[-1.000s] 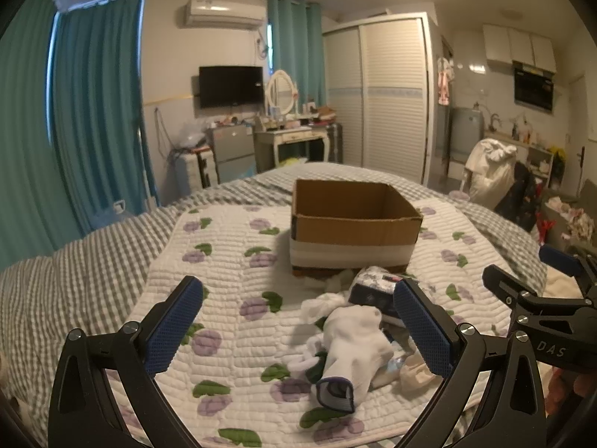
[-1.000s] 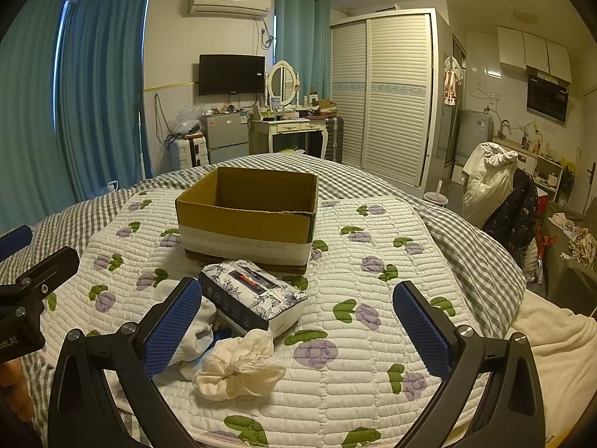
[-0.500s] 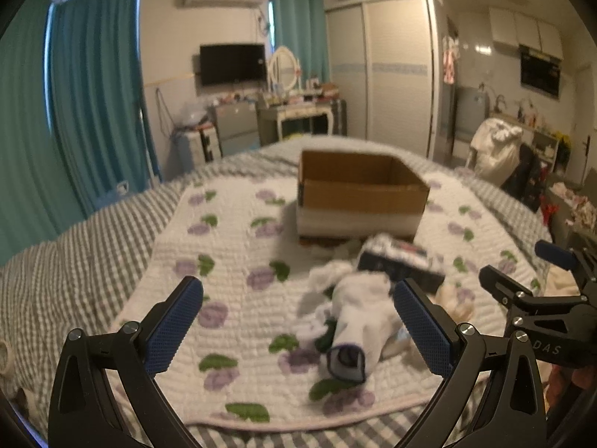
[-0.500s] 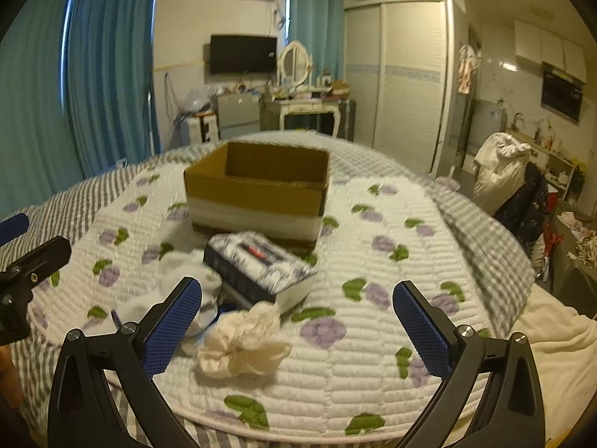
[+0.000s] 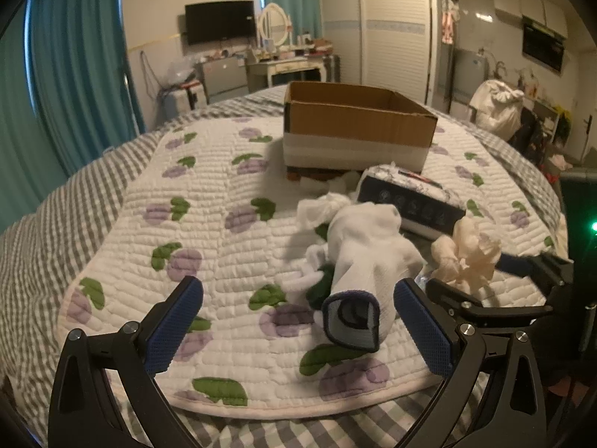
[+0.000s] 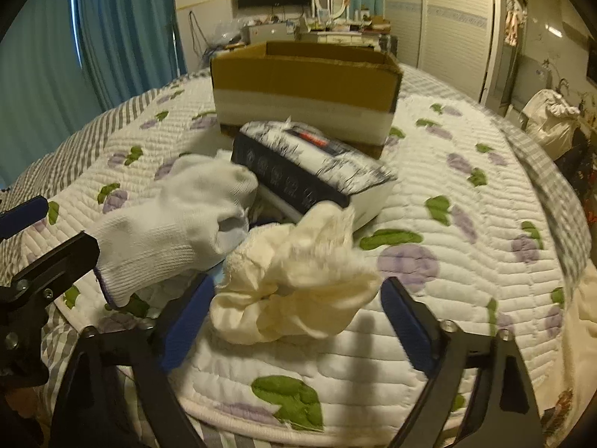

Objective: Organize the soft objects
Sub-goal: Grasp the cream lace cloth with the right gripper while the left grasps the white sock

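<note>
Cream cloth (image 6: 294, 283) between open right gripper (image 6: 294, 321) pads, white sock (image 6: 175, 224) beside

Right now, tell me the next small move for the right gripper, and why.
Probably close the right gripper on the cream cloth. Its jaws stand open on either side of the crumpled bundle, which already sits between them on the quilt. The cardboard box behind looks open-topped, ready to receive it once lifted.
</note>
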Motion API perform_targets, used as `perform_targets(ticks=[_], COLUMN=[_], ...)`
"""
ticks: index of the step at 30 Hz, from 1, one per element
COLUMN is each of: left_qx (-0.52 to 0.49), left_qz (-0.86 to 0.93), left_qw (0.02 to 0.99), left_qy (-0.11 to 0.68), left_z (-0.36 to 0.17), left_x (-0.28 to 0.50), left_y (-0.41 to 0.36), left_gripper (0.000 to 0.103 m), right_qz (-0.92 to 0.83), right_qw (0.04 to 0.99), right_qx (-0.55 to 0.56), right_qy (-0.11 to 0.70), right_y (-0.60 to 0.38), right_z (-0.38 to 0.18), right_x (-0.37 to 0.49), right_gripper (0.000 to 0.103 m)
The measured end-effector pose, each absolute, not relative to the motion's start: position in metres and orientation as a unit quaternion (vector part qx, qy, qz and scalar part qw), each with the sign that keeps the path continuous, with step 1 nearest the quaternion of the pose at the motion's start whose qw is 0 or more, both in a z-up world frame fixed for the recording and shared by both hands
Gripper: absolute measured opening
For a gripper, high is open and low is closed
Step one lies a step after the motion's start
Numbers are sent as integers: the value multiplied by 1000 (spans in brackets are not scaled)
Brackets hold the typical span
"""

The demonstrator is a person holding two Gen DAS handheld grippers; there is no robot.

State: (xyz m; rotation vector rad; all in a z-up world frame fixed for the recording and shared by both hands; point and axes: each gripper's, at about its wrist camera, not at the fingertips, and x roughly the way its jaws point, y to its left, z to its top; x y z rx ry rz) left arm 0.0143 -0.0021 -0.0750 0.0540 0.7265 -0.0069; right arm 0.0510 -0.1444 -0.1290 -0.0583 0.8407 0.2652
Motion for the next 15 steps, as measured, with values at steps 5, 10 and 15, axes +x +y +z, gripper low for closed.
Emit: perform_targets(ticks=[5, 10, 15], left_qx=[25, 29, 24], left_qz=[-18, -44, -67], left_qw=[937, 935, 927], left_qy=[349, 351, 368], left_z=[-72, -73, -80], left_x=[17, 23, 49], left_y=[-3, -17, -36], left_gripper=[103, 103, 102], right_qz=[143, 140, 120], right_qw=[905, 918, 930], right_qx=[-23, -19, -23], right_qy=[401, 370, 348], right_y=[-145, -156, -166], right_z=[-121, -95, -77], right_x=[46, 43, 46], right_gripper=[33, 26, 26])
